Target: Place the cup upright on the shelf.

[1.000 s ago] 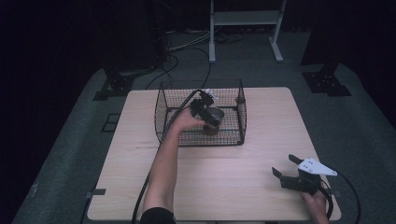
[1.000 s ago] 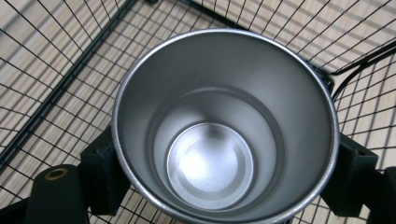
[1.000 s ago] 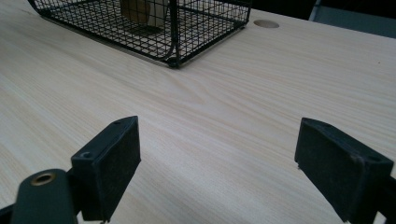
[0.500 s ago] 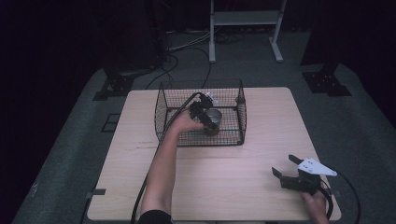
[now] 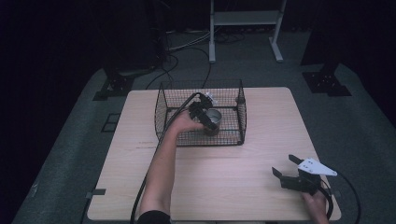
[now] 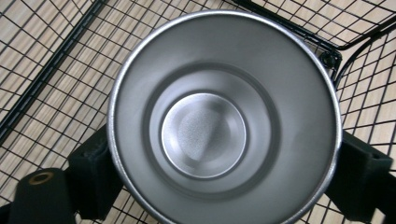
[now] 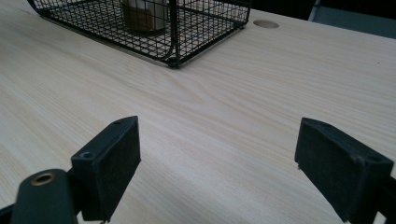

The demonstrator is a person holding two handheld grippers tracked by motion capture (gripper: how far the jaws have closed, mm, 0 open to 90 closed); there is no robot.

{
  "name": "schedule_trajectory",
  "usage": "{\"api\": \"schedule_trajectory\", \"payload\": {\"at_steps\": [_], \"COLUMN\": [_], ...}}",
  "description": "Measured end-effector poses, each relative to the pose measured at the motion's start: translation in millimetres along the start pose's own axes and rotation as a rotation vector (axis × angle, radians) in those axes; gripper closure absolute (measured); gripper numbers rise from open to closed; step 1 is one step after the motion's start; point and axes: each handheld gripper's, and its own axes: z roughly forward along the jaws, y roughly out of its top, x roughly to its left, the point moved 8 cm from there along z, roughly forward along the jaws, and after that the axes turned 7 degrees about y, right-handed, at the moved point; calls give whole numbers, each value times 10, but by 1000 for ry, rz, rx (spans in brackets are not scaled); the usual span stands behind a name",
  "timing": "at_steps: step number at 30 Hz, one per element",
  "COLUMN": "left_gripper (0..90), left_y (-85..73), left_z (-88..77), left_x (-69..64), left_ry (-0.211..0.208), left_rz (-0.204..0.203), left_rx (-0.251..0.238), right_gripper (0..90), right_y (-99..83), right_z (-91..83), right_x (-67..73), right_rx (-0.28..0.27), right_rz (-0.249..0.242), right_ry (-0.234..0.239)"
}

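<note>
Jaws of the left gripper [image 6: 219, 186] have just been opening – the steel cup [image 6: 223, 119] sits between them, and in the left gripper view the two black pads [image 6: 95, 175] flank its rim at lower left and lower right. Whether the pads touch the cup wall can't be told from that view; the rim overhangs them. No squeeze shows, so read them as parted around the cup, not clamped on it.

Cup stands upright w/ its mouth up, inside the black wire basket [image 5: 164, 100], toward the basket's right front part as the high view shows it. Left gripper view looks straight down into the cup: bare shiny inside, round base, nothing in it. Basket mesh and the wood grain under it show all round the cup.

In the high view the left hand [image 5: 184, 123] reaches over the basket's front wall, w/ the left gripper [image 5: 211, 122] at the cup [image 5: 212, 120] – cable trailing back along the forearm.

Right gripper [image 7: 217, 163] rests low over the table [image 5: 261, 154] near its front right corner, well apart from the basket. Its jaws stand wide apart w/ nothing between them – just bare wood. Right hand [image 5: 314, 201] holds it from behind at the table edge. Right gripper view looks across the tabletop to the basket's corner [image 7: 173, 59], cup seen dimly through the mesh
</note>
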Motion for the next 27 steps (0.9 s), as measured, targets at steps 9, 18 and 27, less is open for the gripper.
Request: {"api": "schedule_trajectory", "payload": {"at_steps": [9,18,27], "left_gripper": [90,65,62], "left_y": [22,79,117], "left_z": [-39,-174,-310], "left_x": [-6,-20,-34], "left_ry": [-5,6,41], "left_rz": [-20,-23,-10], "left_rx": [-19,-68,-91], "right_gripper": [135,135,135], "right_y": [0,0,-1], "right_z": [-1,1,3], "right_x": [0,0,3], "right_rx": [0,1,4], "right_rz": [0,-1,0], "right_ry": [0,-1,-3]}}
